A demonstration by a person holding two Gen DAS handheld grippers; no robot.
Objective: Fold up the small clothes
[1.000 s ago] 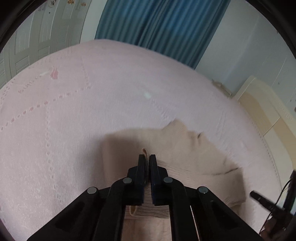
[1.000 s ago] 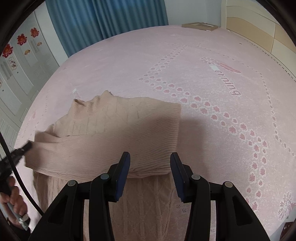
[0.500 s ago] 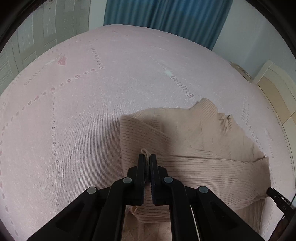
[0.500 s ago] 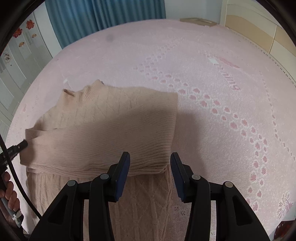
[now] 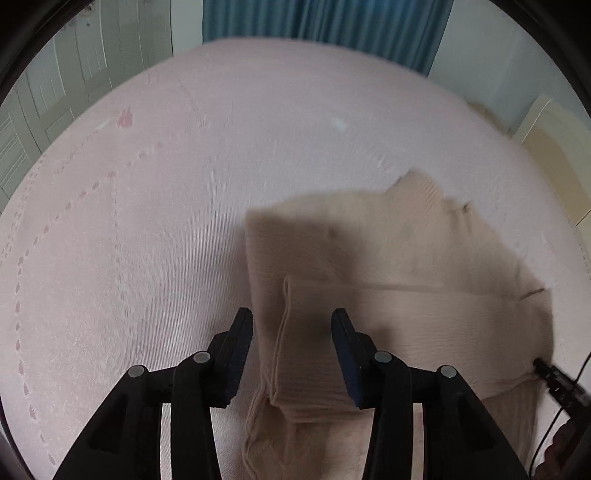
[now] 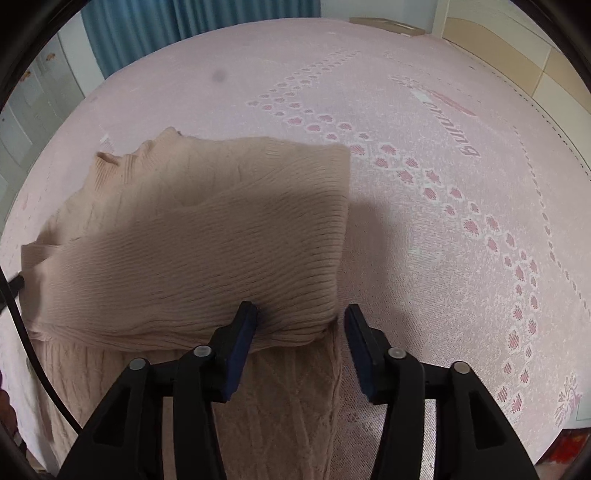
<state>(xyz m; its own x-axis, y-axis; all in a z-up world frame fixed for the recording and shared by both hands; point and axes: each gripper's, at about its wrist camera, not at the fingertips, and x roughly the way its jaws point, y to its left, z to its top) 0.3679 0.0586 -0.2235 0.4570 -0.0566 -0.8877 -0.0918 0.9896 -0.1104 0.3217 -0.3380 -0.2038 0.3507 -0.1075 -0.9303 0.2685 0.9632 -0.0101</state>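
A beige knit sweater [image 5: 399,280] lies on the pink bed, with a ribbed sleeve folded across its body. My left gripper [image 5: 291,325] is open, its jaws on either side of the sleeve's cuff [image 5: 288,332], which rests on the sweater. In the right wrist view the sweater [image 6: 207,240] fills the left half. My right gripper [image 6: 301,317] is open and empty, just above the folded sleeve's near right corner. The other gripper's tip shows at the right edge of the left wrist view [image 5: 554,380].
The pink patterned bedspread [image 6: 443,184] stretches far and right of the sweater. Blue curtains [image 5: 325,18] and white cupboard doors [image 5: 44,110] stand behind the bed. A beige headboard [image 6: 517,48] runs along the far right.
My left gripper has opened and let go of the sleeve cuff, which now lies on the sweater. The right gripper stayed open and moved slightly closer to the fold.
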